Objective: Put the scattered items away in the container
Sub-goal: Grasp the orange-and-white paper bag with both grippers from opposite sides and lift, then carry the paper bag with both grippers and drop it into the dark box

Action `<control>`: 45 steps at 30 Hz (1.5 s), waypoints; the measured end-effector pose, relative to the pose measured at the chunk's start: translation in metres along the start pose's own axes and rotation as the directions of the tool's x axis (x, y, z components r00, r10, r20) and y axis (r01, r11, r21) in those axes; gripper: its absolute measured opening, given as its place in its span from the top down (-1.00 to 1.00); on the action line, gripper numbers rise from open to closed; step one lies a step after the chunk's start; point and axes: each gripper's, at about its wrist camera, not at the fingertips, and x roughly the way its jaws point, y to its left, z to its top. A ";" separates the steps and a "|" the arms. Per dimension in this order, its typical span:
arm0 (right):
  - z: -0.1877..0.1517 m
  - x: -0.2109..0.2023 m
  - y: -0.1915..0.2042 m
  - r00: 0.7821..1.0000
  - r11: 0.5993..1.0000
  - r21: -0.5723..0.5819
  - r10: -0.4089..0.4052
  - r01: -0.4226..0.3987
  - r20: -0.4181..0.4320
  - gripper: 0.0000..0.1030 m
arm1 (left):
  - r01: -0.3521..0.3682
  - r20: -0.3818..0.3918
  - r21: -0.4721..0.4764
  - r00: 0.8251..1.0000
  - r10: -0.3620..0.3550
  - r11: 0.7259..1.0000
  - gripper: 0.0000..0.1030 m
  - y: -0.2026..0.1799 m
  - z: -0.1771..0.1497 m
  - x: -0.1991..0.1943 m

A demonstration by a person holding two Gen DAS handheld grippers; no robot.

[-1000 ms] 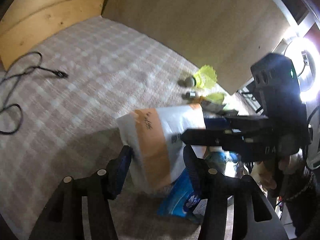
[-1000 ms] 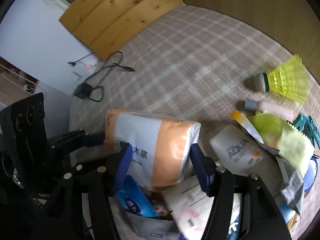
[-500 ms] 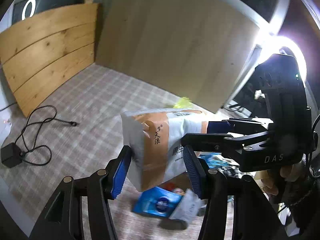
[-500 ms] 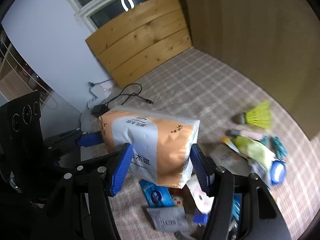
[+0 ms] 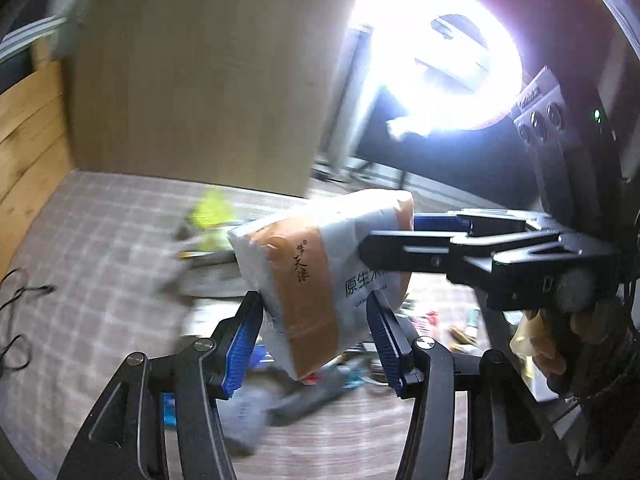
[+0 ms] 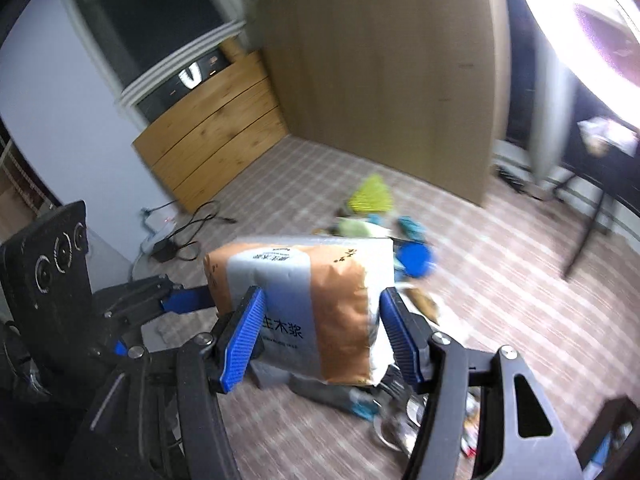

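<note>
An orange-and-white tissue pack [image 5: 312,264] [image 6: 312,276] hangs in the air above the checked carpet. My left gripper [image 5: 314,312] is shut on one end of it, and my right gripper [image 6: 322,304] is shut on the other end. Each gripper shows in the other's view: the right gripper [image 5: 394,236] comes in from the right, the left gripper [image 6: 180,300] from the left. Below lie blurred scattered items, among them a yellow shuttlecock [image 6: 370,196] [image 5: 212,208] and a blue lid [image 6: 416,258]. No container shows clearly.
A black cable with a charger [image 6: 176,240] lies by the wall, near a leaning wooden board [image 6: 208,140]. A large brown panel [image 6: 380,80] stands behind the items. A bright ring light [image 5: 440,60] glares at the upper right. A dark table leg [image 6: 588,228] stands on the right.
Both grippers have risen together with the tissue pack, lifting it off the pile on the carpet. The floor items now look smaller and farther below, and both views have rolled.
</note>
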 end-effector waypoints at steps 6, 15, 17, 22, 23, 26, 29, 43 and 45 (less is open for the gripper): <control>-0.035 -0.069 -0.057 0.991 0.988 0.110 -0.114 0.106 0.069 -0.15 | 0.118 -0.043 0.130 0.993 -0.113 0.985 0.02 -0.081 0.011 0.026; -0.120 -0.177 -0.125 0.942 0.905 0.331 -0.319 0.269 0.105 -0.15 | 0.330 -0.162 0.278 0.942 -0.295 0.902 0.02 -0.210 0.009 0.067; -0.138 -0.199 -0.137 0.926 0.878 0.372 -0.363 0.302 0.104 -0.15 | 0.367 -0.198 0.316 0.927 -0.317 0.875 0.02 -0.243 0.004 0.078; -0.180 -0.256 -0.175 0.884 0.799 0.487 -0.455 0.353 0.106 -0.15 | 0.460 -0.283 0.392 0.884 -0.372 0.796 0.02 -0.322 -0.010 0.100; -0.186 -0.266 -0.182 0.876 0.784 0.507 -0.470 0.358 0.108 -0.15 | 0.473 -0.293 0.405 0.878 -0.378 0.782 0.02 -0.335 -0.011 0.103; -0.204 -0.292 -0.198 0.851 0.742 0.553 -0.515 0.379 0.107 -0.15 | 0.498 -0.313 0.440 0.865 -0.392 0.747 0.02 -0.371 -0.015 0.106; -0.213 -0.306 -0.209 0.835 0.713 0.581 -0.542 0.394 0.099 -0.15 | 0.505 -0.324 0.470 0.861 -0.391 0.724 0.02 -0.401 -0.017 0.110; -0.229 -0.306 -0.243 0.788 0.635 0.623 -0.614 0.456 0.049 -0.25 | 0.424 -0.306 0.484 0.901 -0.306 0.765 -0.03 -0.400 -0.006 0.136; -0.227 -0.302 -0.241 0.792 0.641 0.617 -0.609 0.457 0.045 -0.25 | 0.409 -0.303 0.478 0.907 -0.291 0.777 -0.07 -0.389 -0.006 0.137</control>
